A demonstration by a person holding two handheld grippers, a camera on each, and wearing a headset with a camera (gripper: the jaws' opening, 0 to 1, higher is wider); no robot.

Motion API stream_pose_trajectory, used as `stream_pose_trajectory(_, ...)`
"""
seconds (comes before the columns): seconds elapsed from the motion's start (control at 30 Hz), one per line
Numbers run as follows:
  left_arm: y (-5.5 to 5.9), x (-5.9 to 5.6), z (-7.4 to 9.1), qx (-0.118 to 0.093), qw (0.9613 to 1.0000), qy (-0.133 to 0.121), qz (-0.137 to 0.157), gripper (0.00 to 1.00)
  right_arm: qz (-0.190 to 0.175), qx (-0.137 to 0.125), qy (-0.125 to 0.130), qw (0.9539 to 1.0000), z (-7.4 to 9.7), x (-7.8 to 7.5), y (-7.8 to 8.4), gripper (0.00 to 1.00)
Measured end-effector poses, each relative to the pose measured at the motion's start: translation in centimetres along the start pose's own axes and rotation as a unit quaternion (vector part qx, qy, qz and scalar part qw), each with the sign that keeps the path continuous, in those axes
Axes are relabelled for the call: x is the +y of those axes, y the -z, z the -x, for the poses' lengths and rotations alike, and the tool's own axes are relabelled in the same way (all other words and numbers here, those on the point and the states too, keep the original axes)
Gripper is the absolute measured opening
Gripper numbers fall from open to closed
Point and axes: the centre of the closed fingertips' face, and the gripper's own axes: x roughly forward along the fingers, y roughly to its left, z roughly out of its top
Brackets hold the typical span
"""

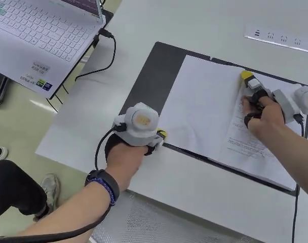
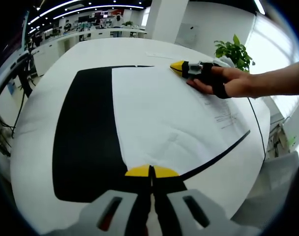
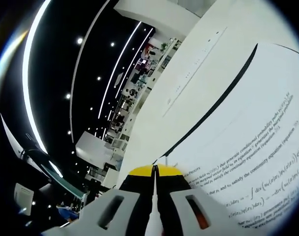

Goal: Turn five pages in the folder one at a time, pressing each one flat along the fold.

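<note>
bare tabletop [image 1: 194, 25] beyond the folder [image 1: 154, 76]; laptop [image 1: 42, 40] and its cable [image 1: 109, 53] crowd the left, power strip [image 1: 283, 39] far right.

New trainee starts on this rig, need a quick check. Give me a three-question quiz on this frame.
1. True or false: the left gripper has its jaws wide open.
2. What lies under the right gripper? A) a cloth B) a printed page C) a tray
3. Fill in: the bare inside cover of the folder is coloured ____.
Key: 1 false, the jaws are shut; 2 B; 3 black.
</note>
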Motion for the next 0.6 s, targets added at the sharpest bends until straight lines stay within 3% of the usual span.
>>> stream_pose_trajectory(0.3, 0.0, -0.1, 0.1, -0.002, 1.0, 0.0, 0.001, 0.0, 0.022, 0.021, -0.017, 0.9994, 0.7, 0.1, 0.8, 0.0)
stream_pose_trajectory(0.37, 0.0, -0.1, 0.1, -0.005, 1.0, 0.001, 0.002, 0.0, 0.014, 0.031, -0.025, 0.9991, 1.1, 0.0, 1.3, 0.0)
stream_pose_trajectory(0.47, 0.0, -0.1, 0.1, -0.006, 1.0, 0.003, 0.0, 0.0, 0.043, 0.06, -0.045, 0.9962, 2.4, 0.6, 3.0, 0.0)
stream_pose_trajectory(0.6, 0.0, 0.0, 0.0, -0.006, 1.0, 0.004, -0.001, 0.0, 0.032, 0.056, -0.048, 0.9967, 3.4, 0.3, 3.3, 0.0)
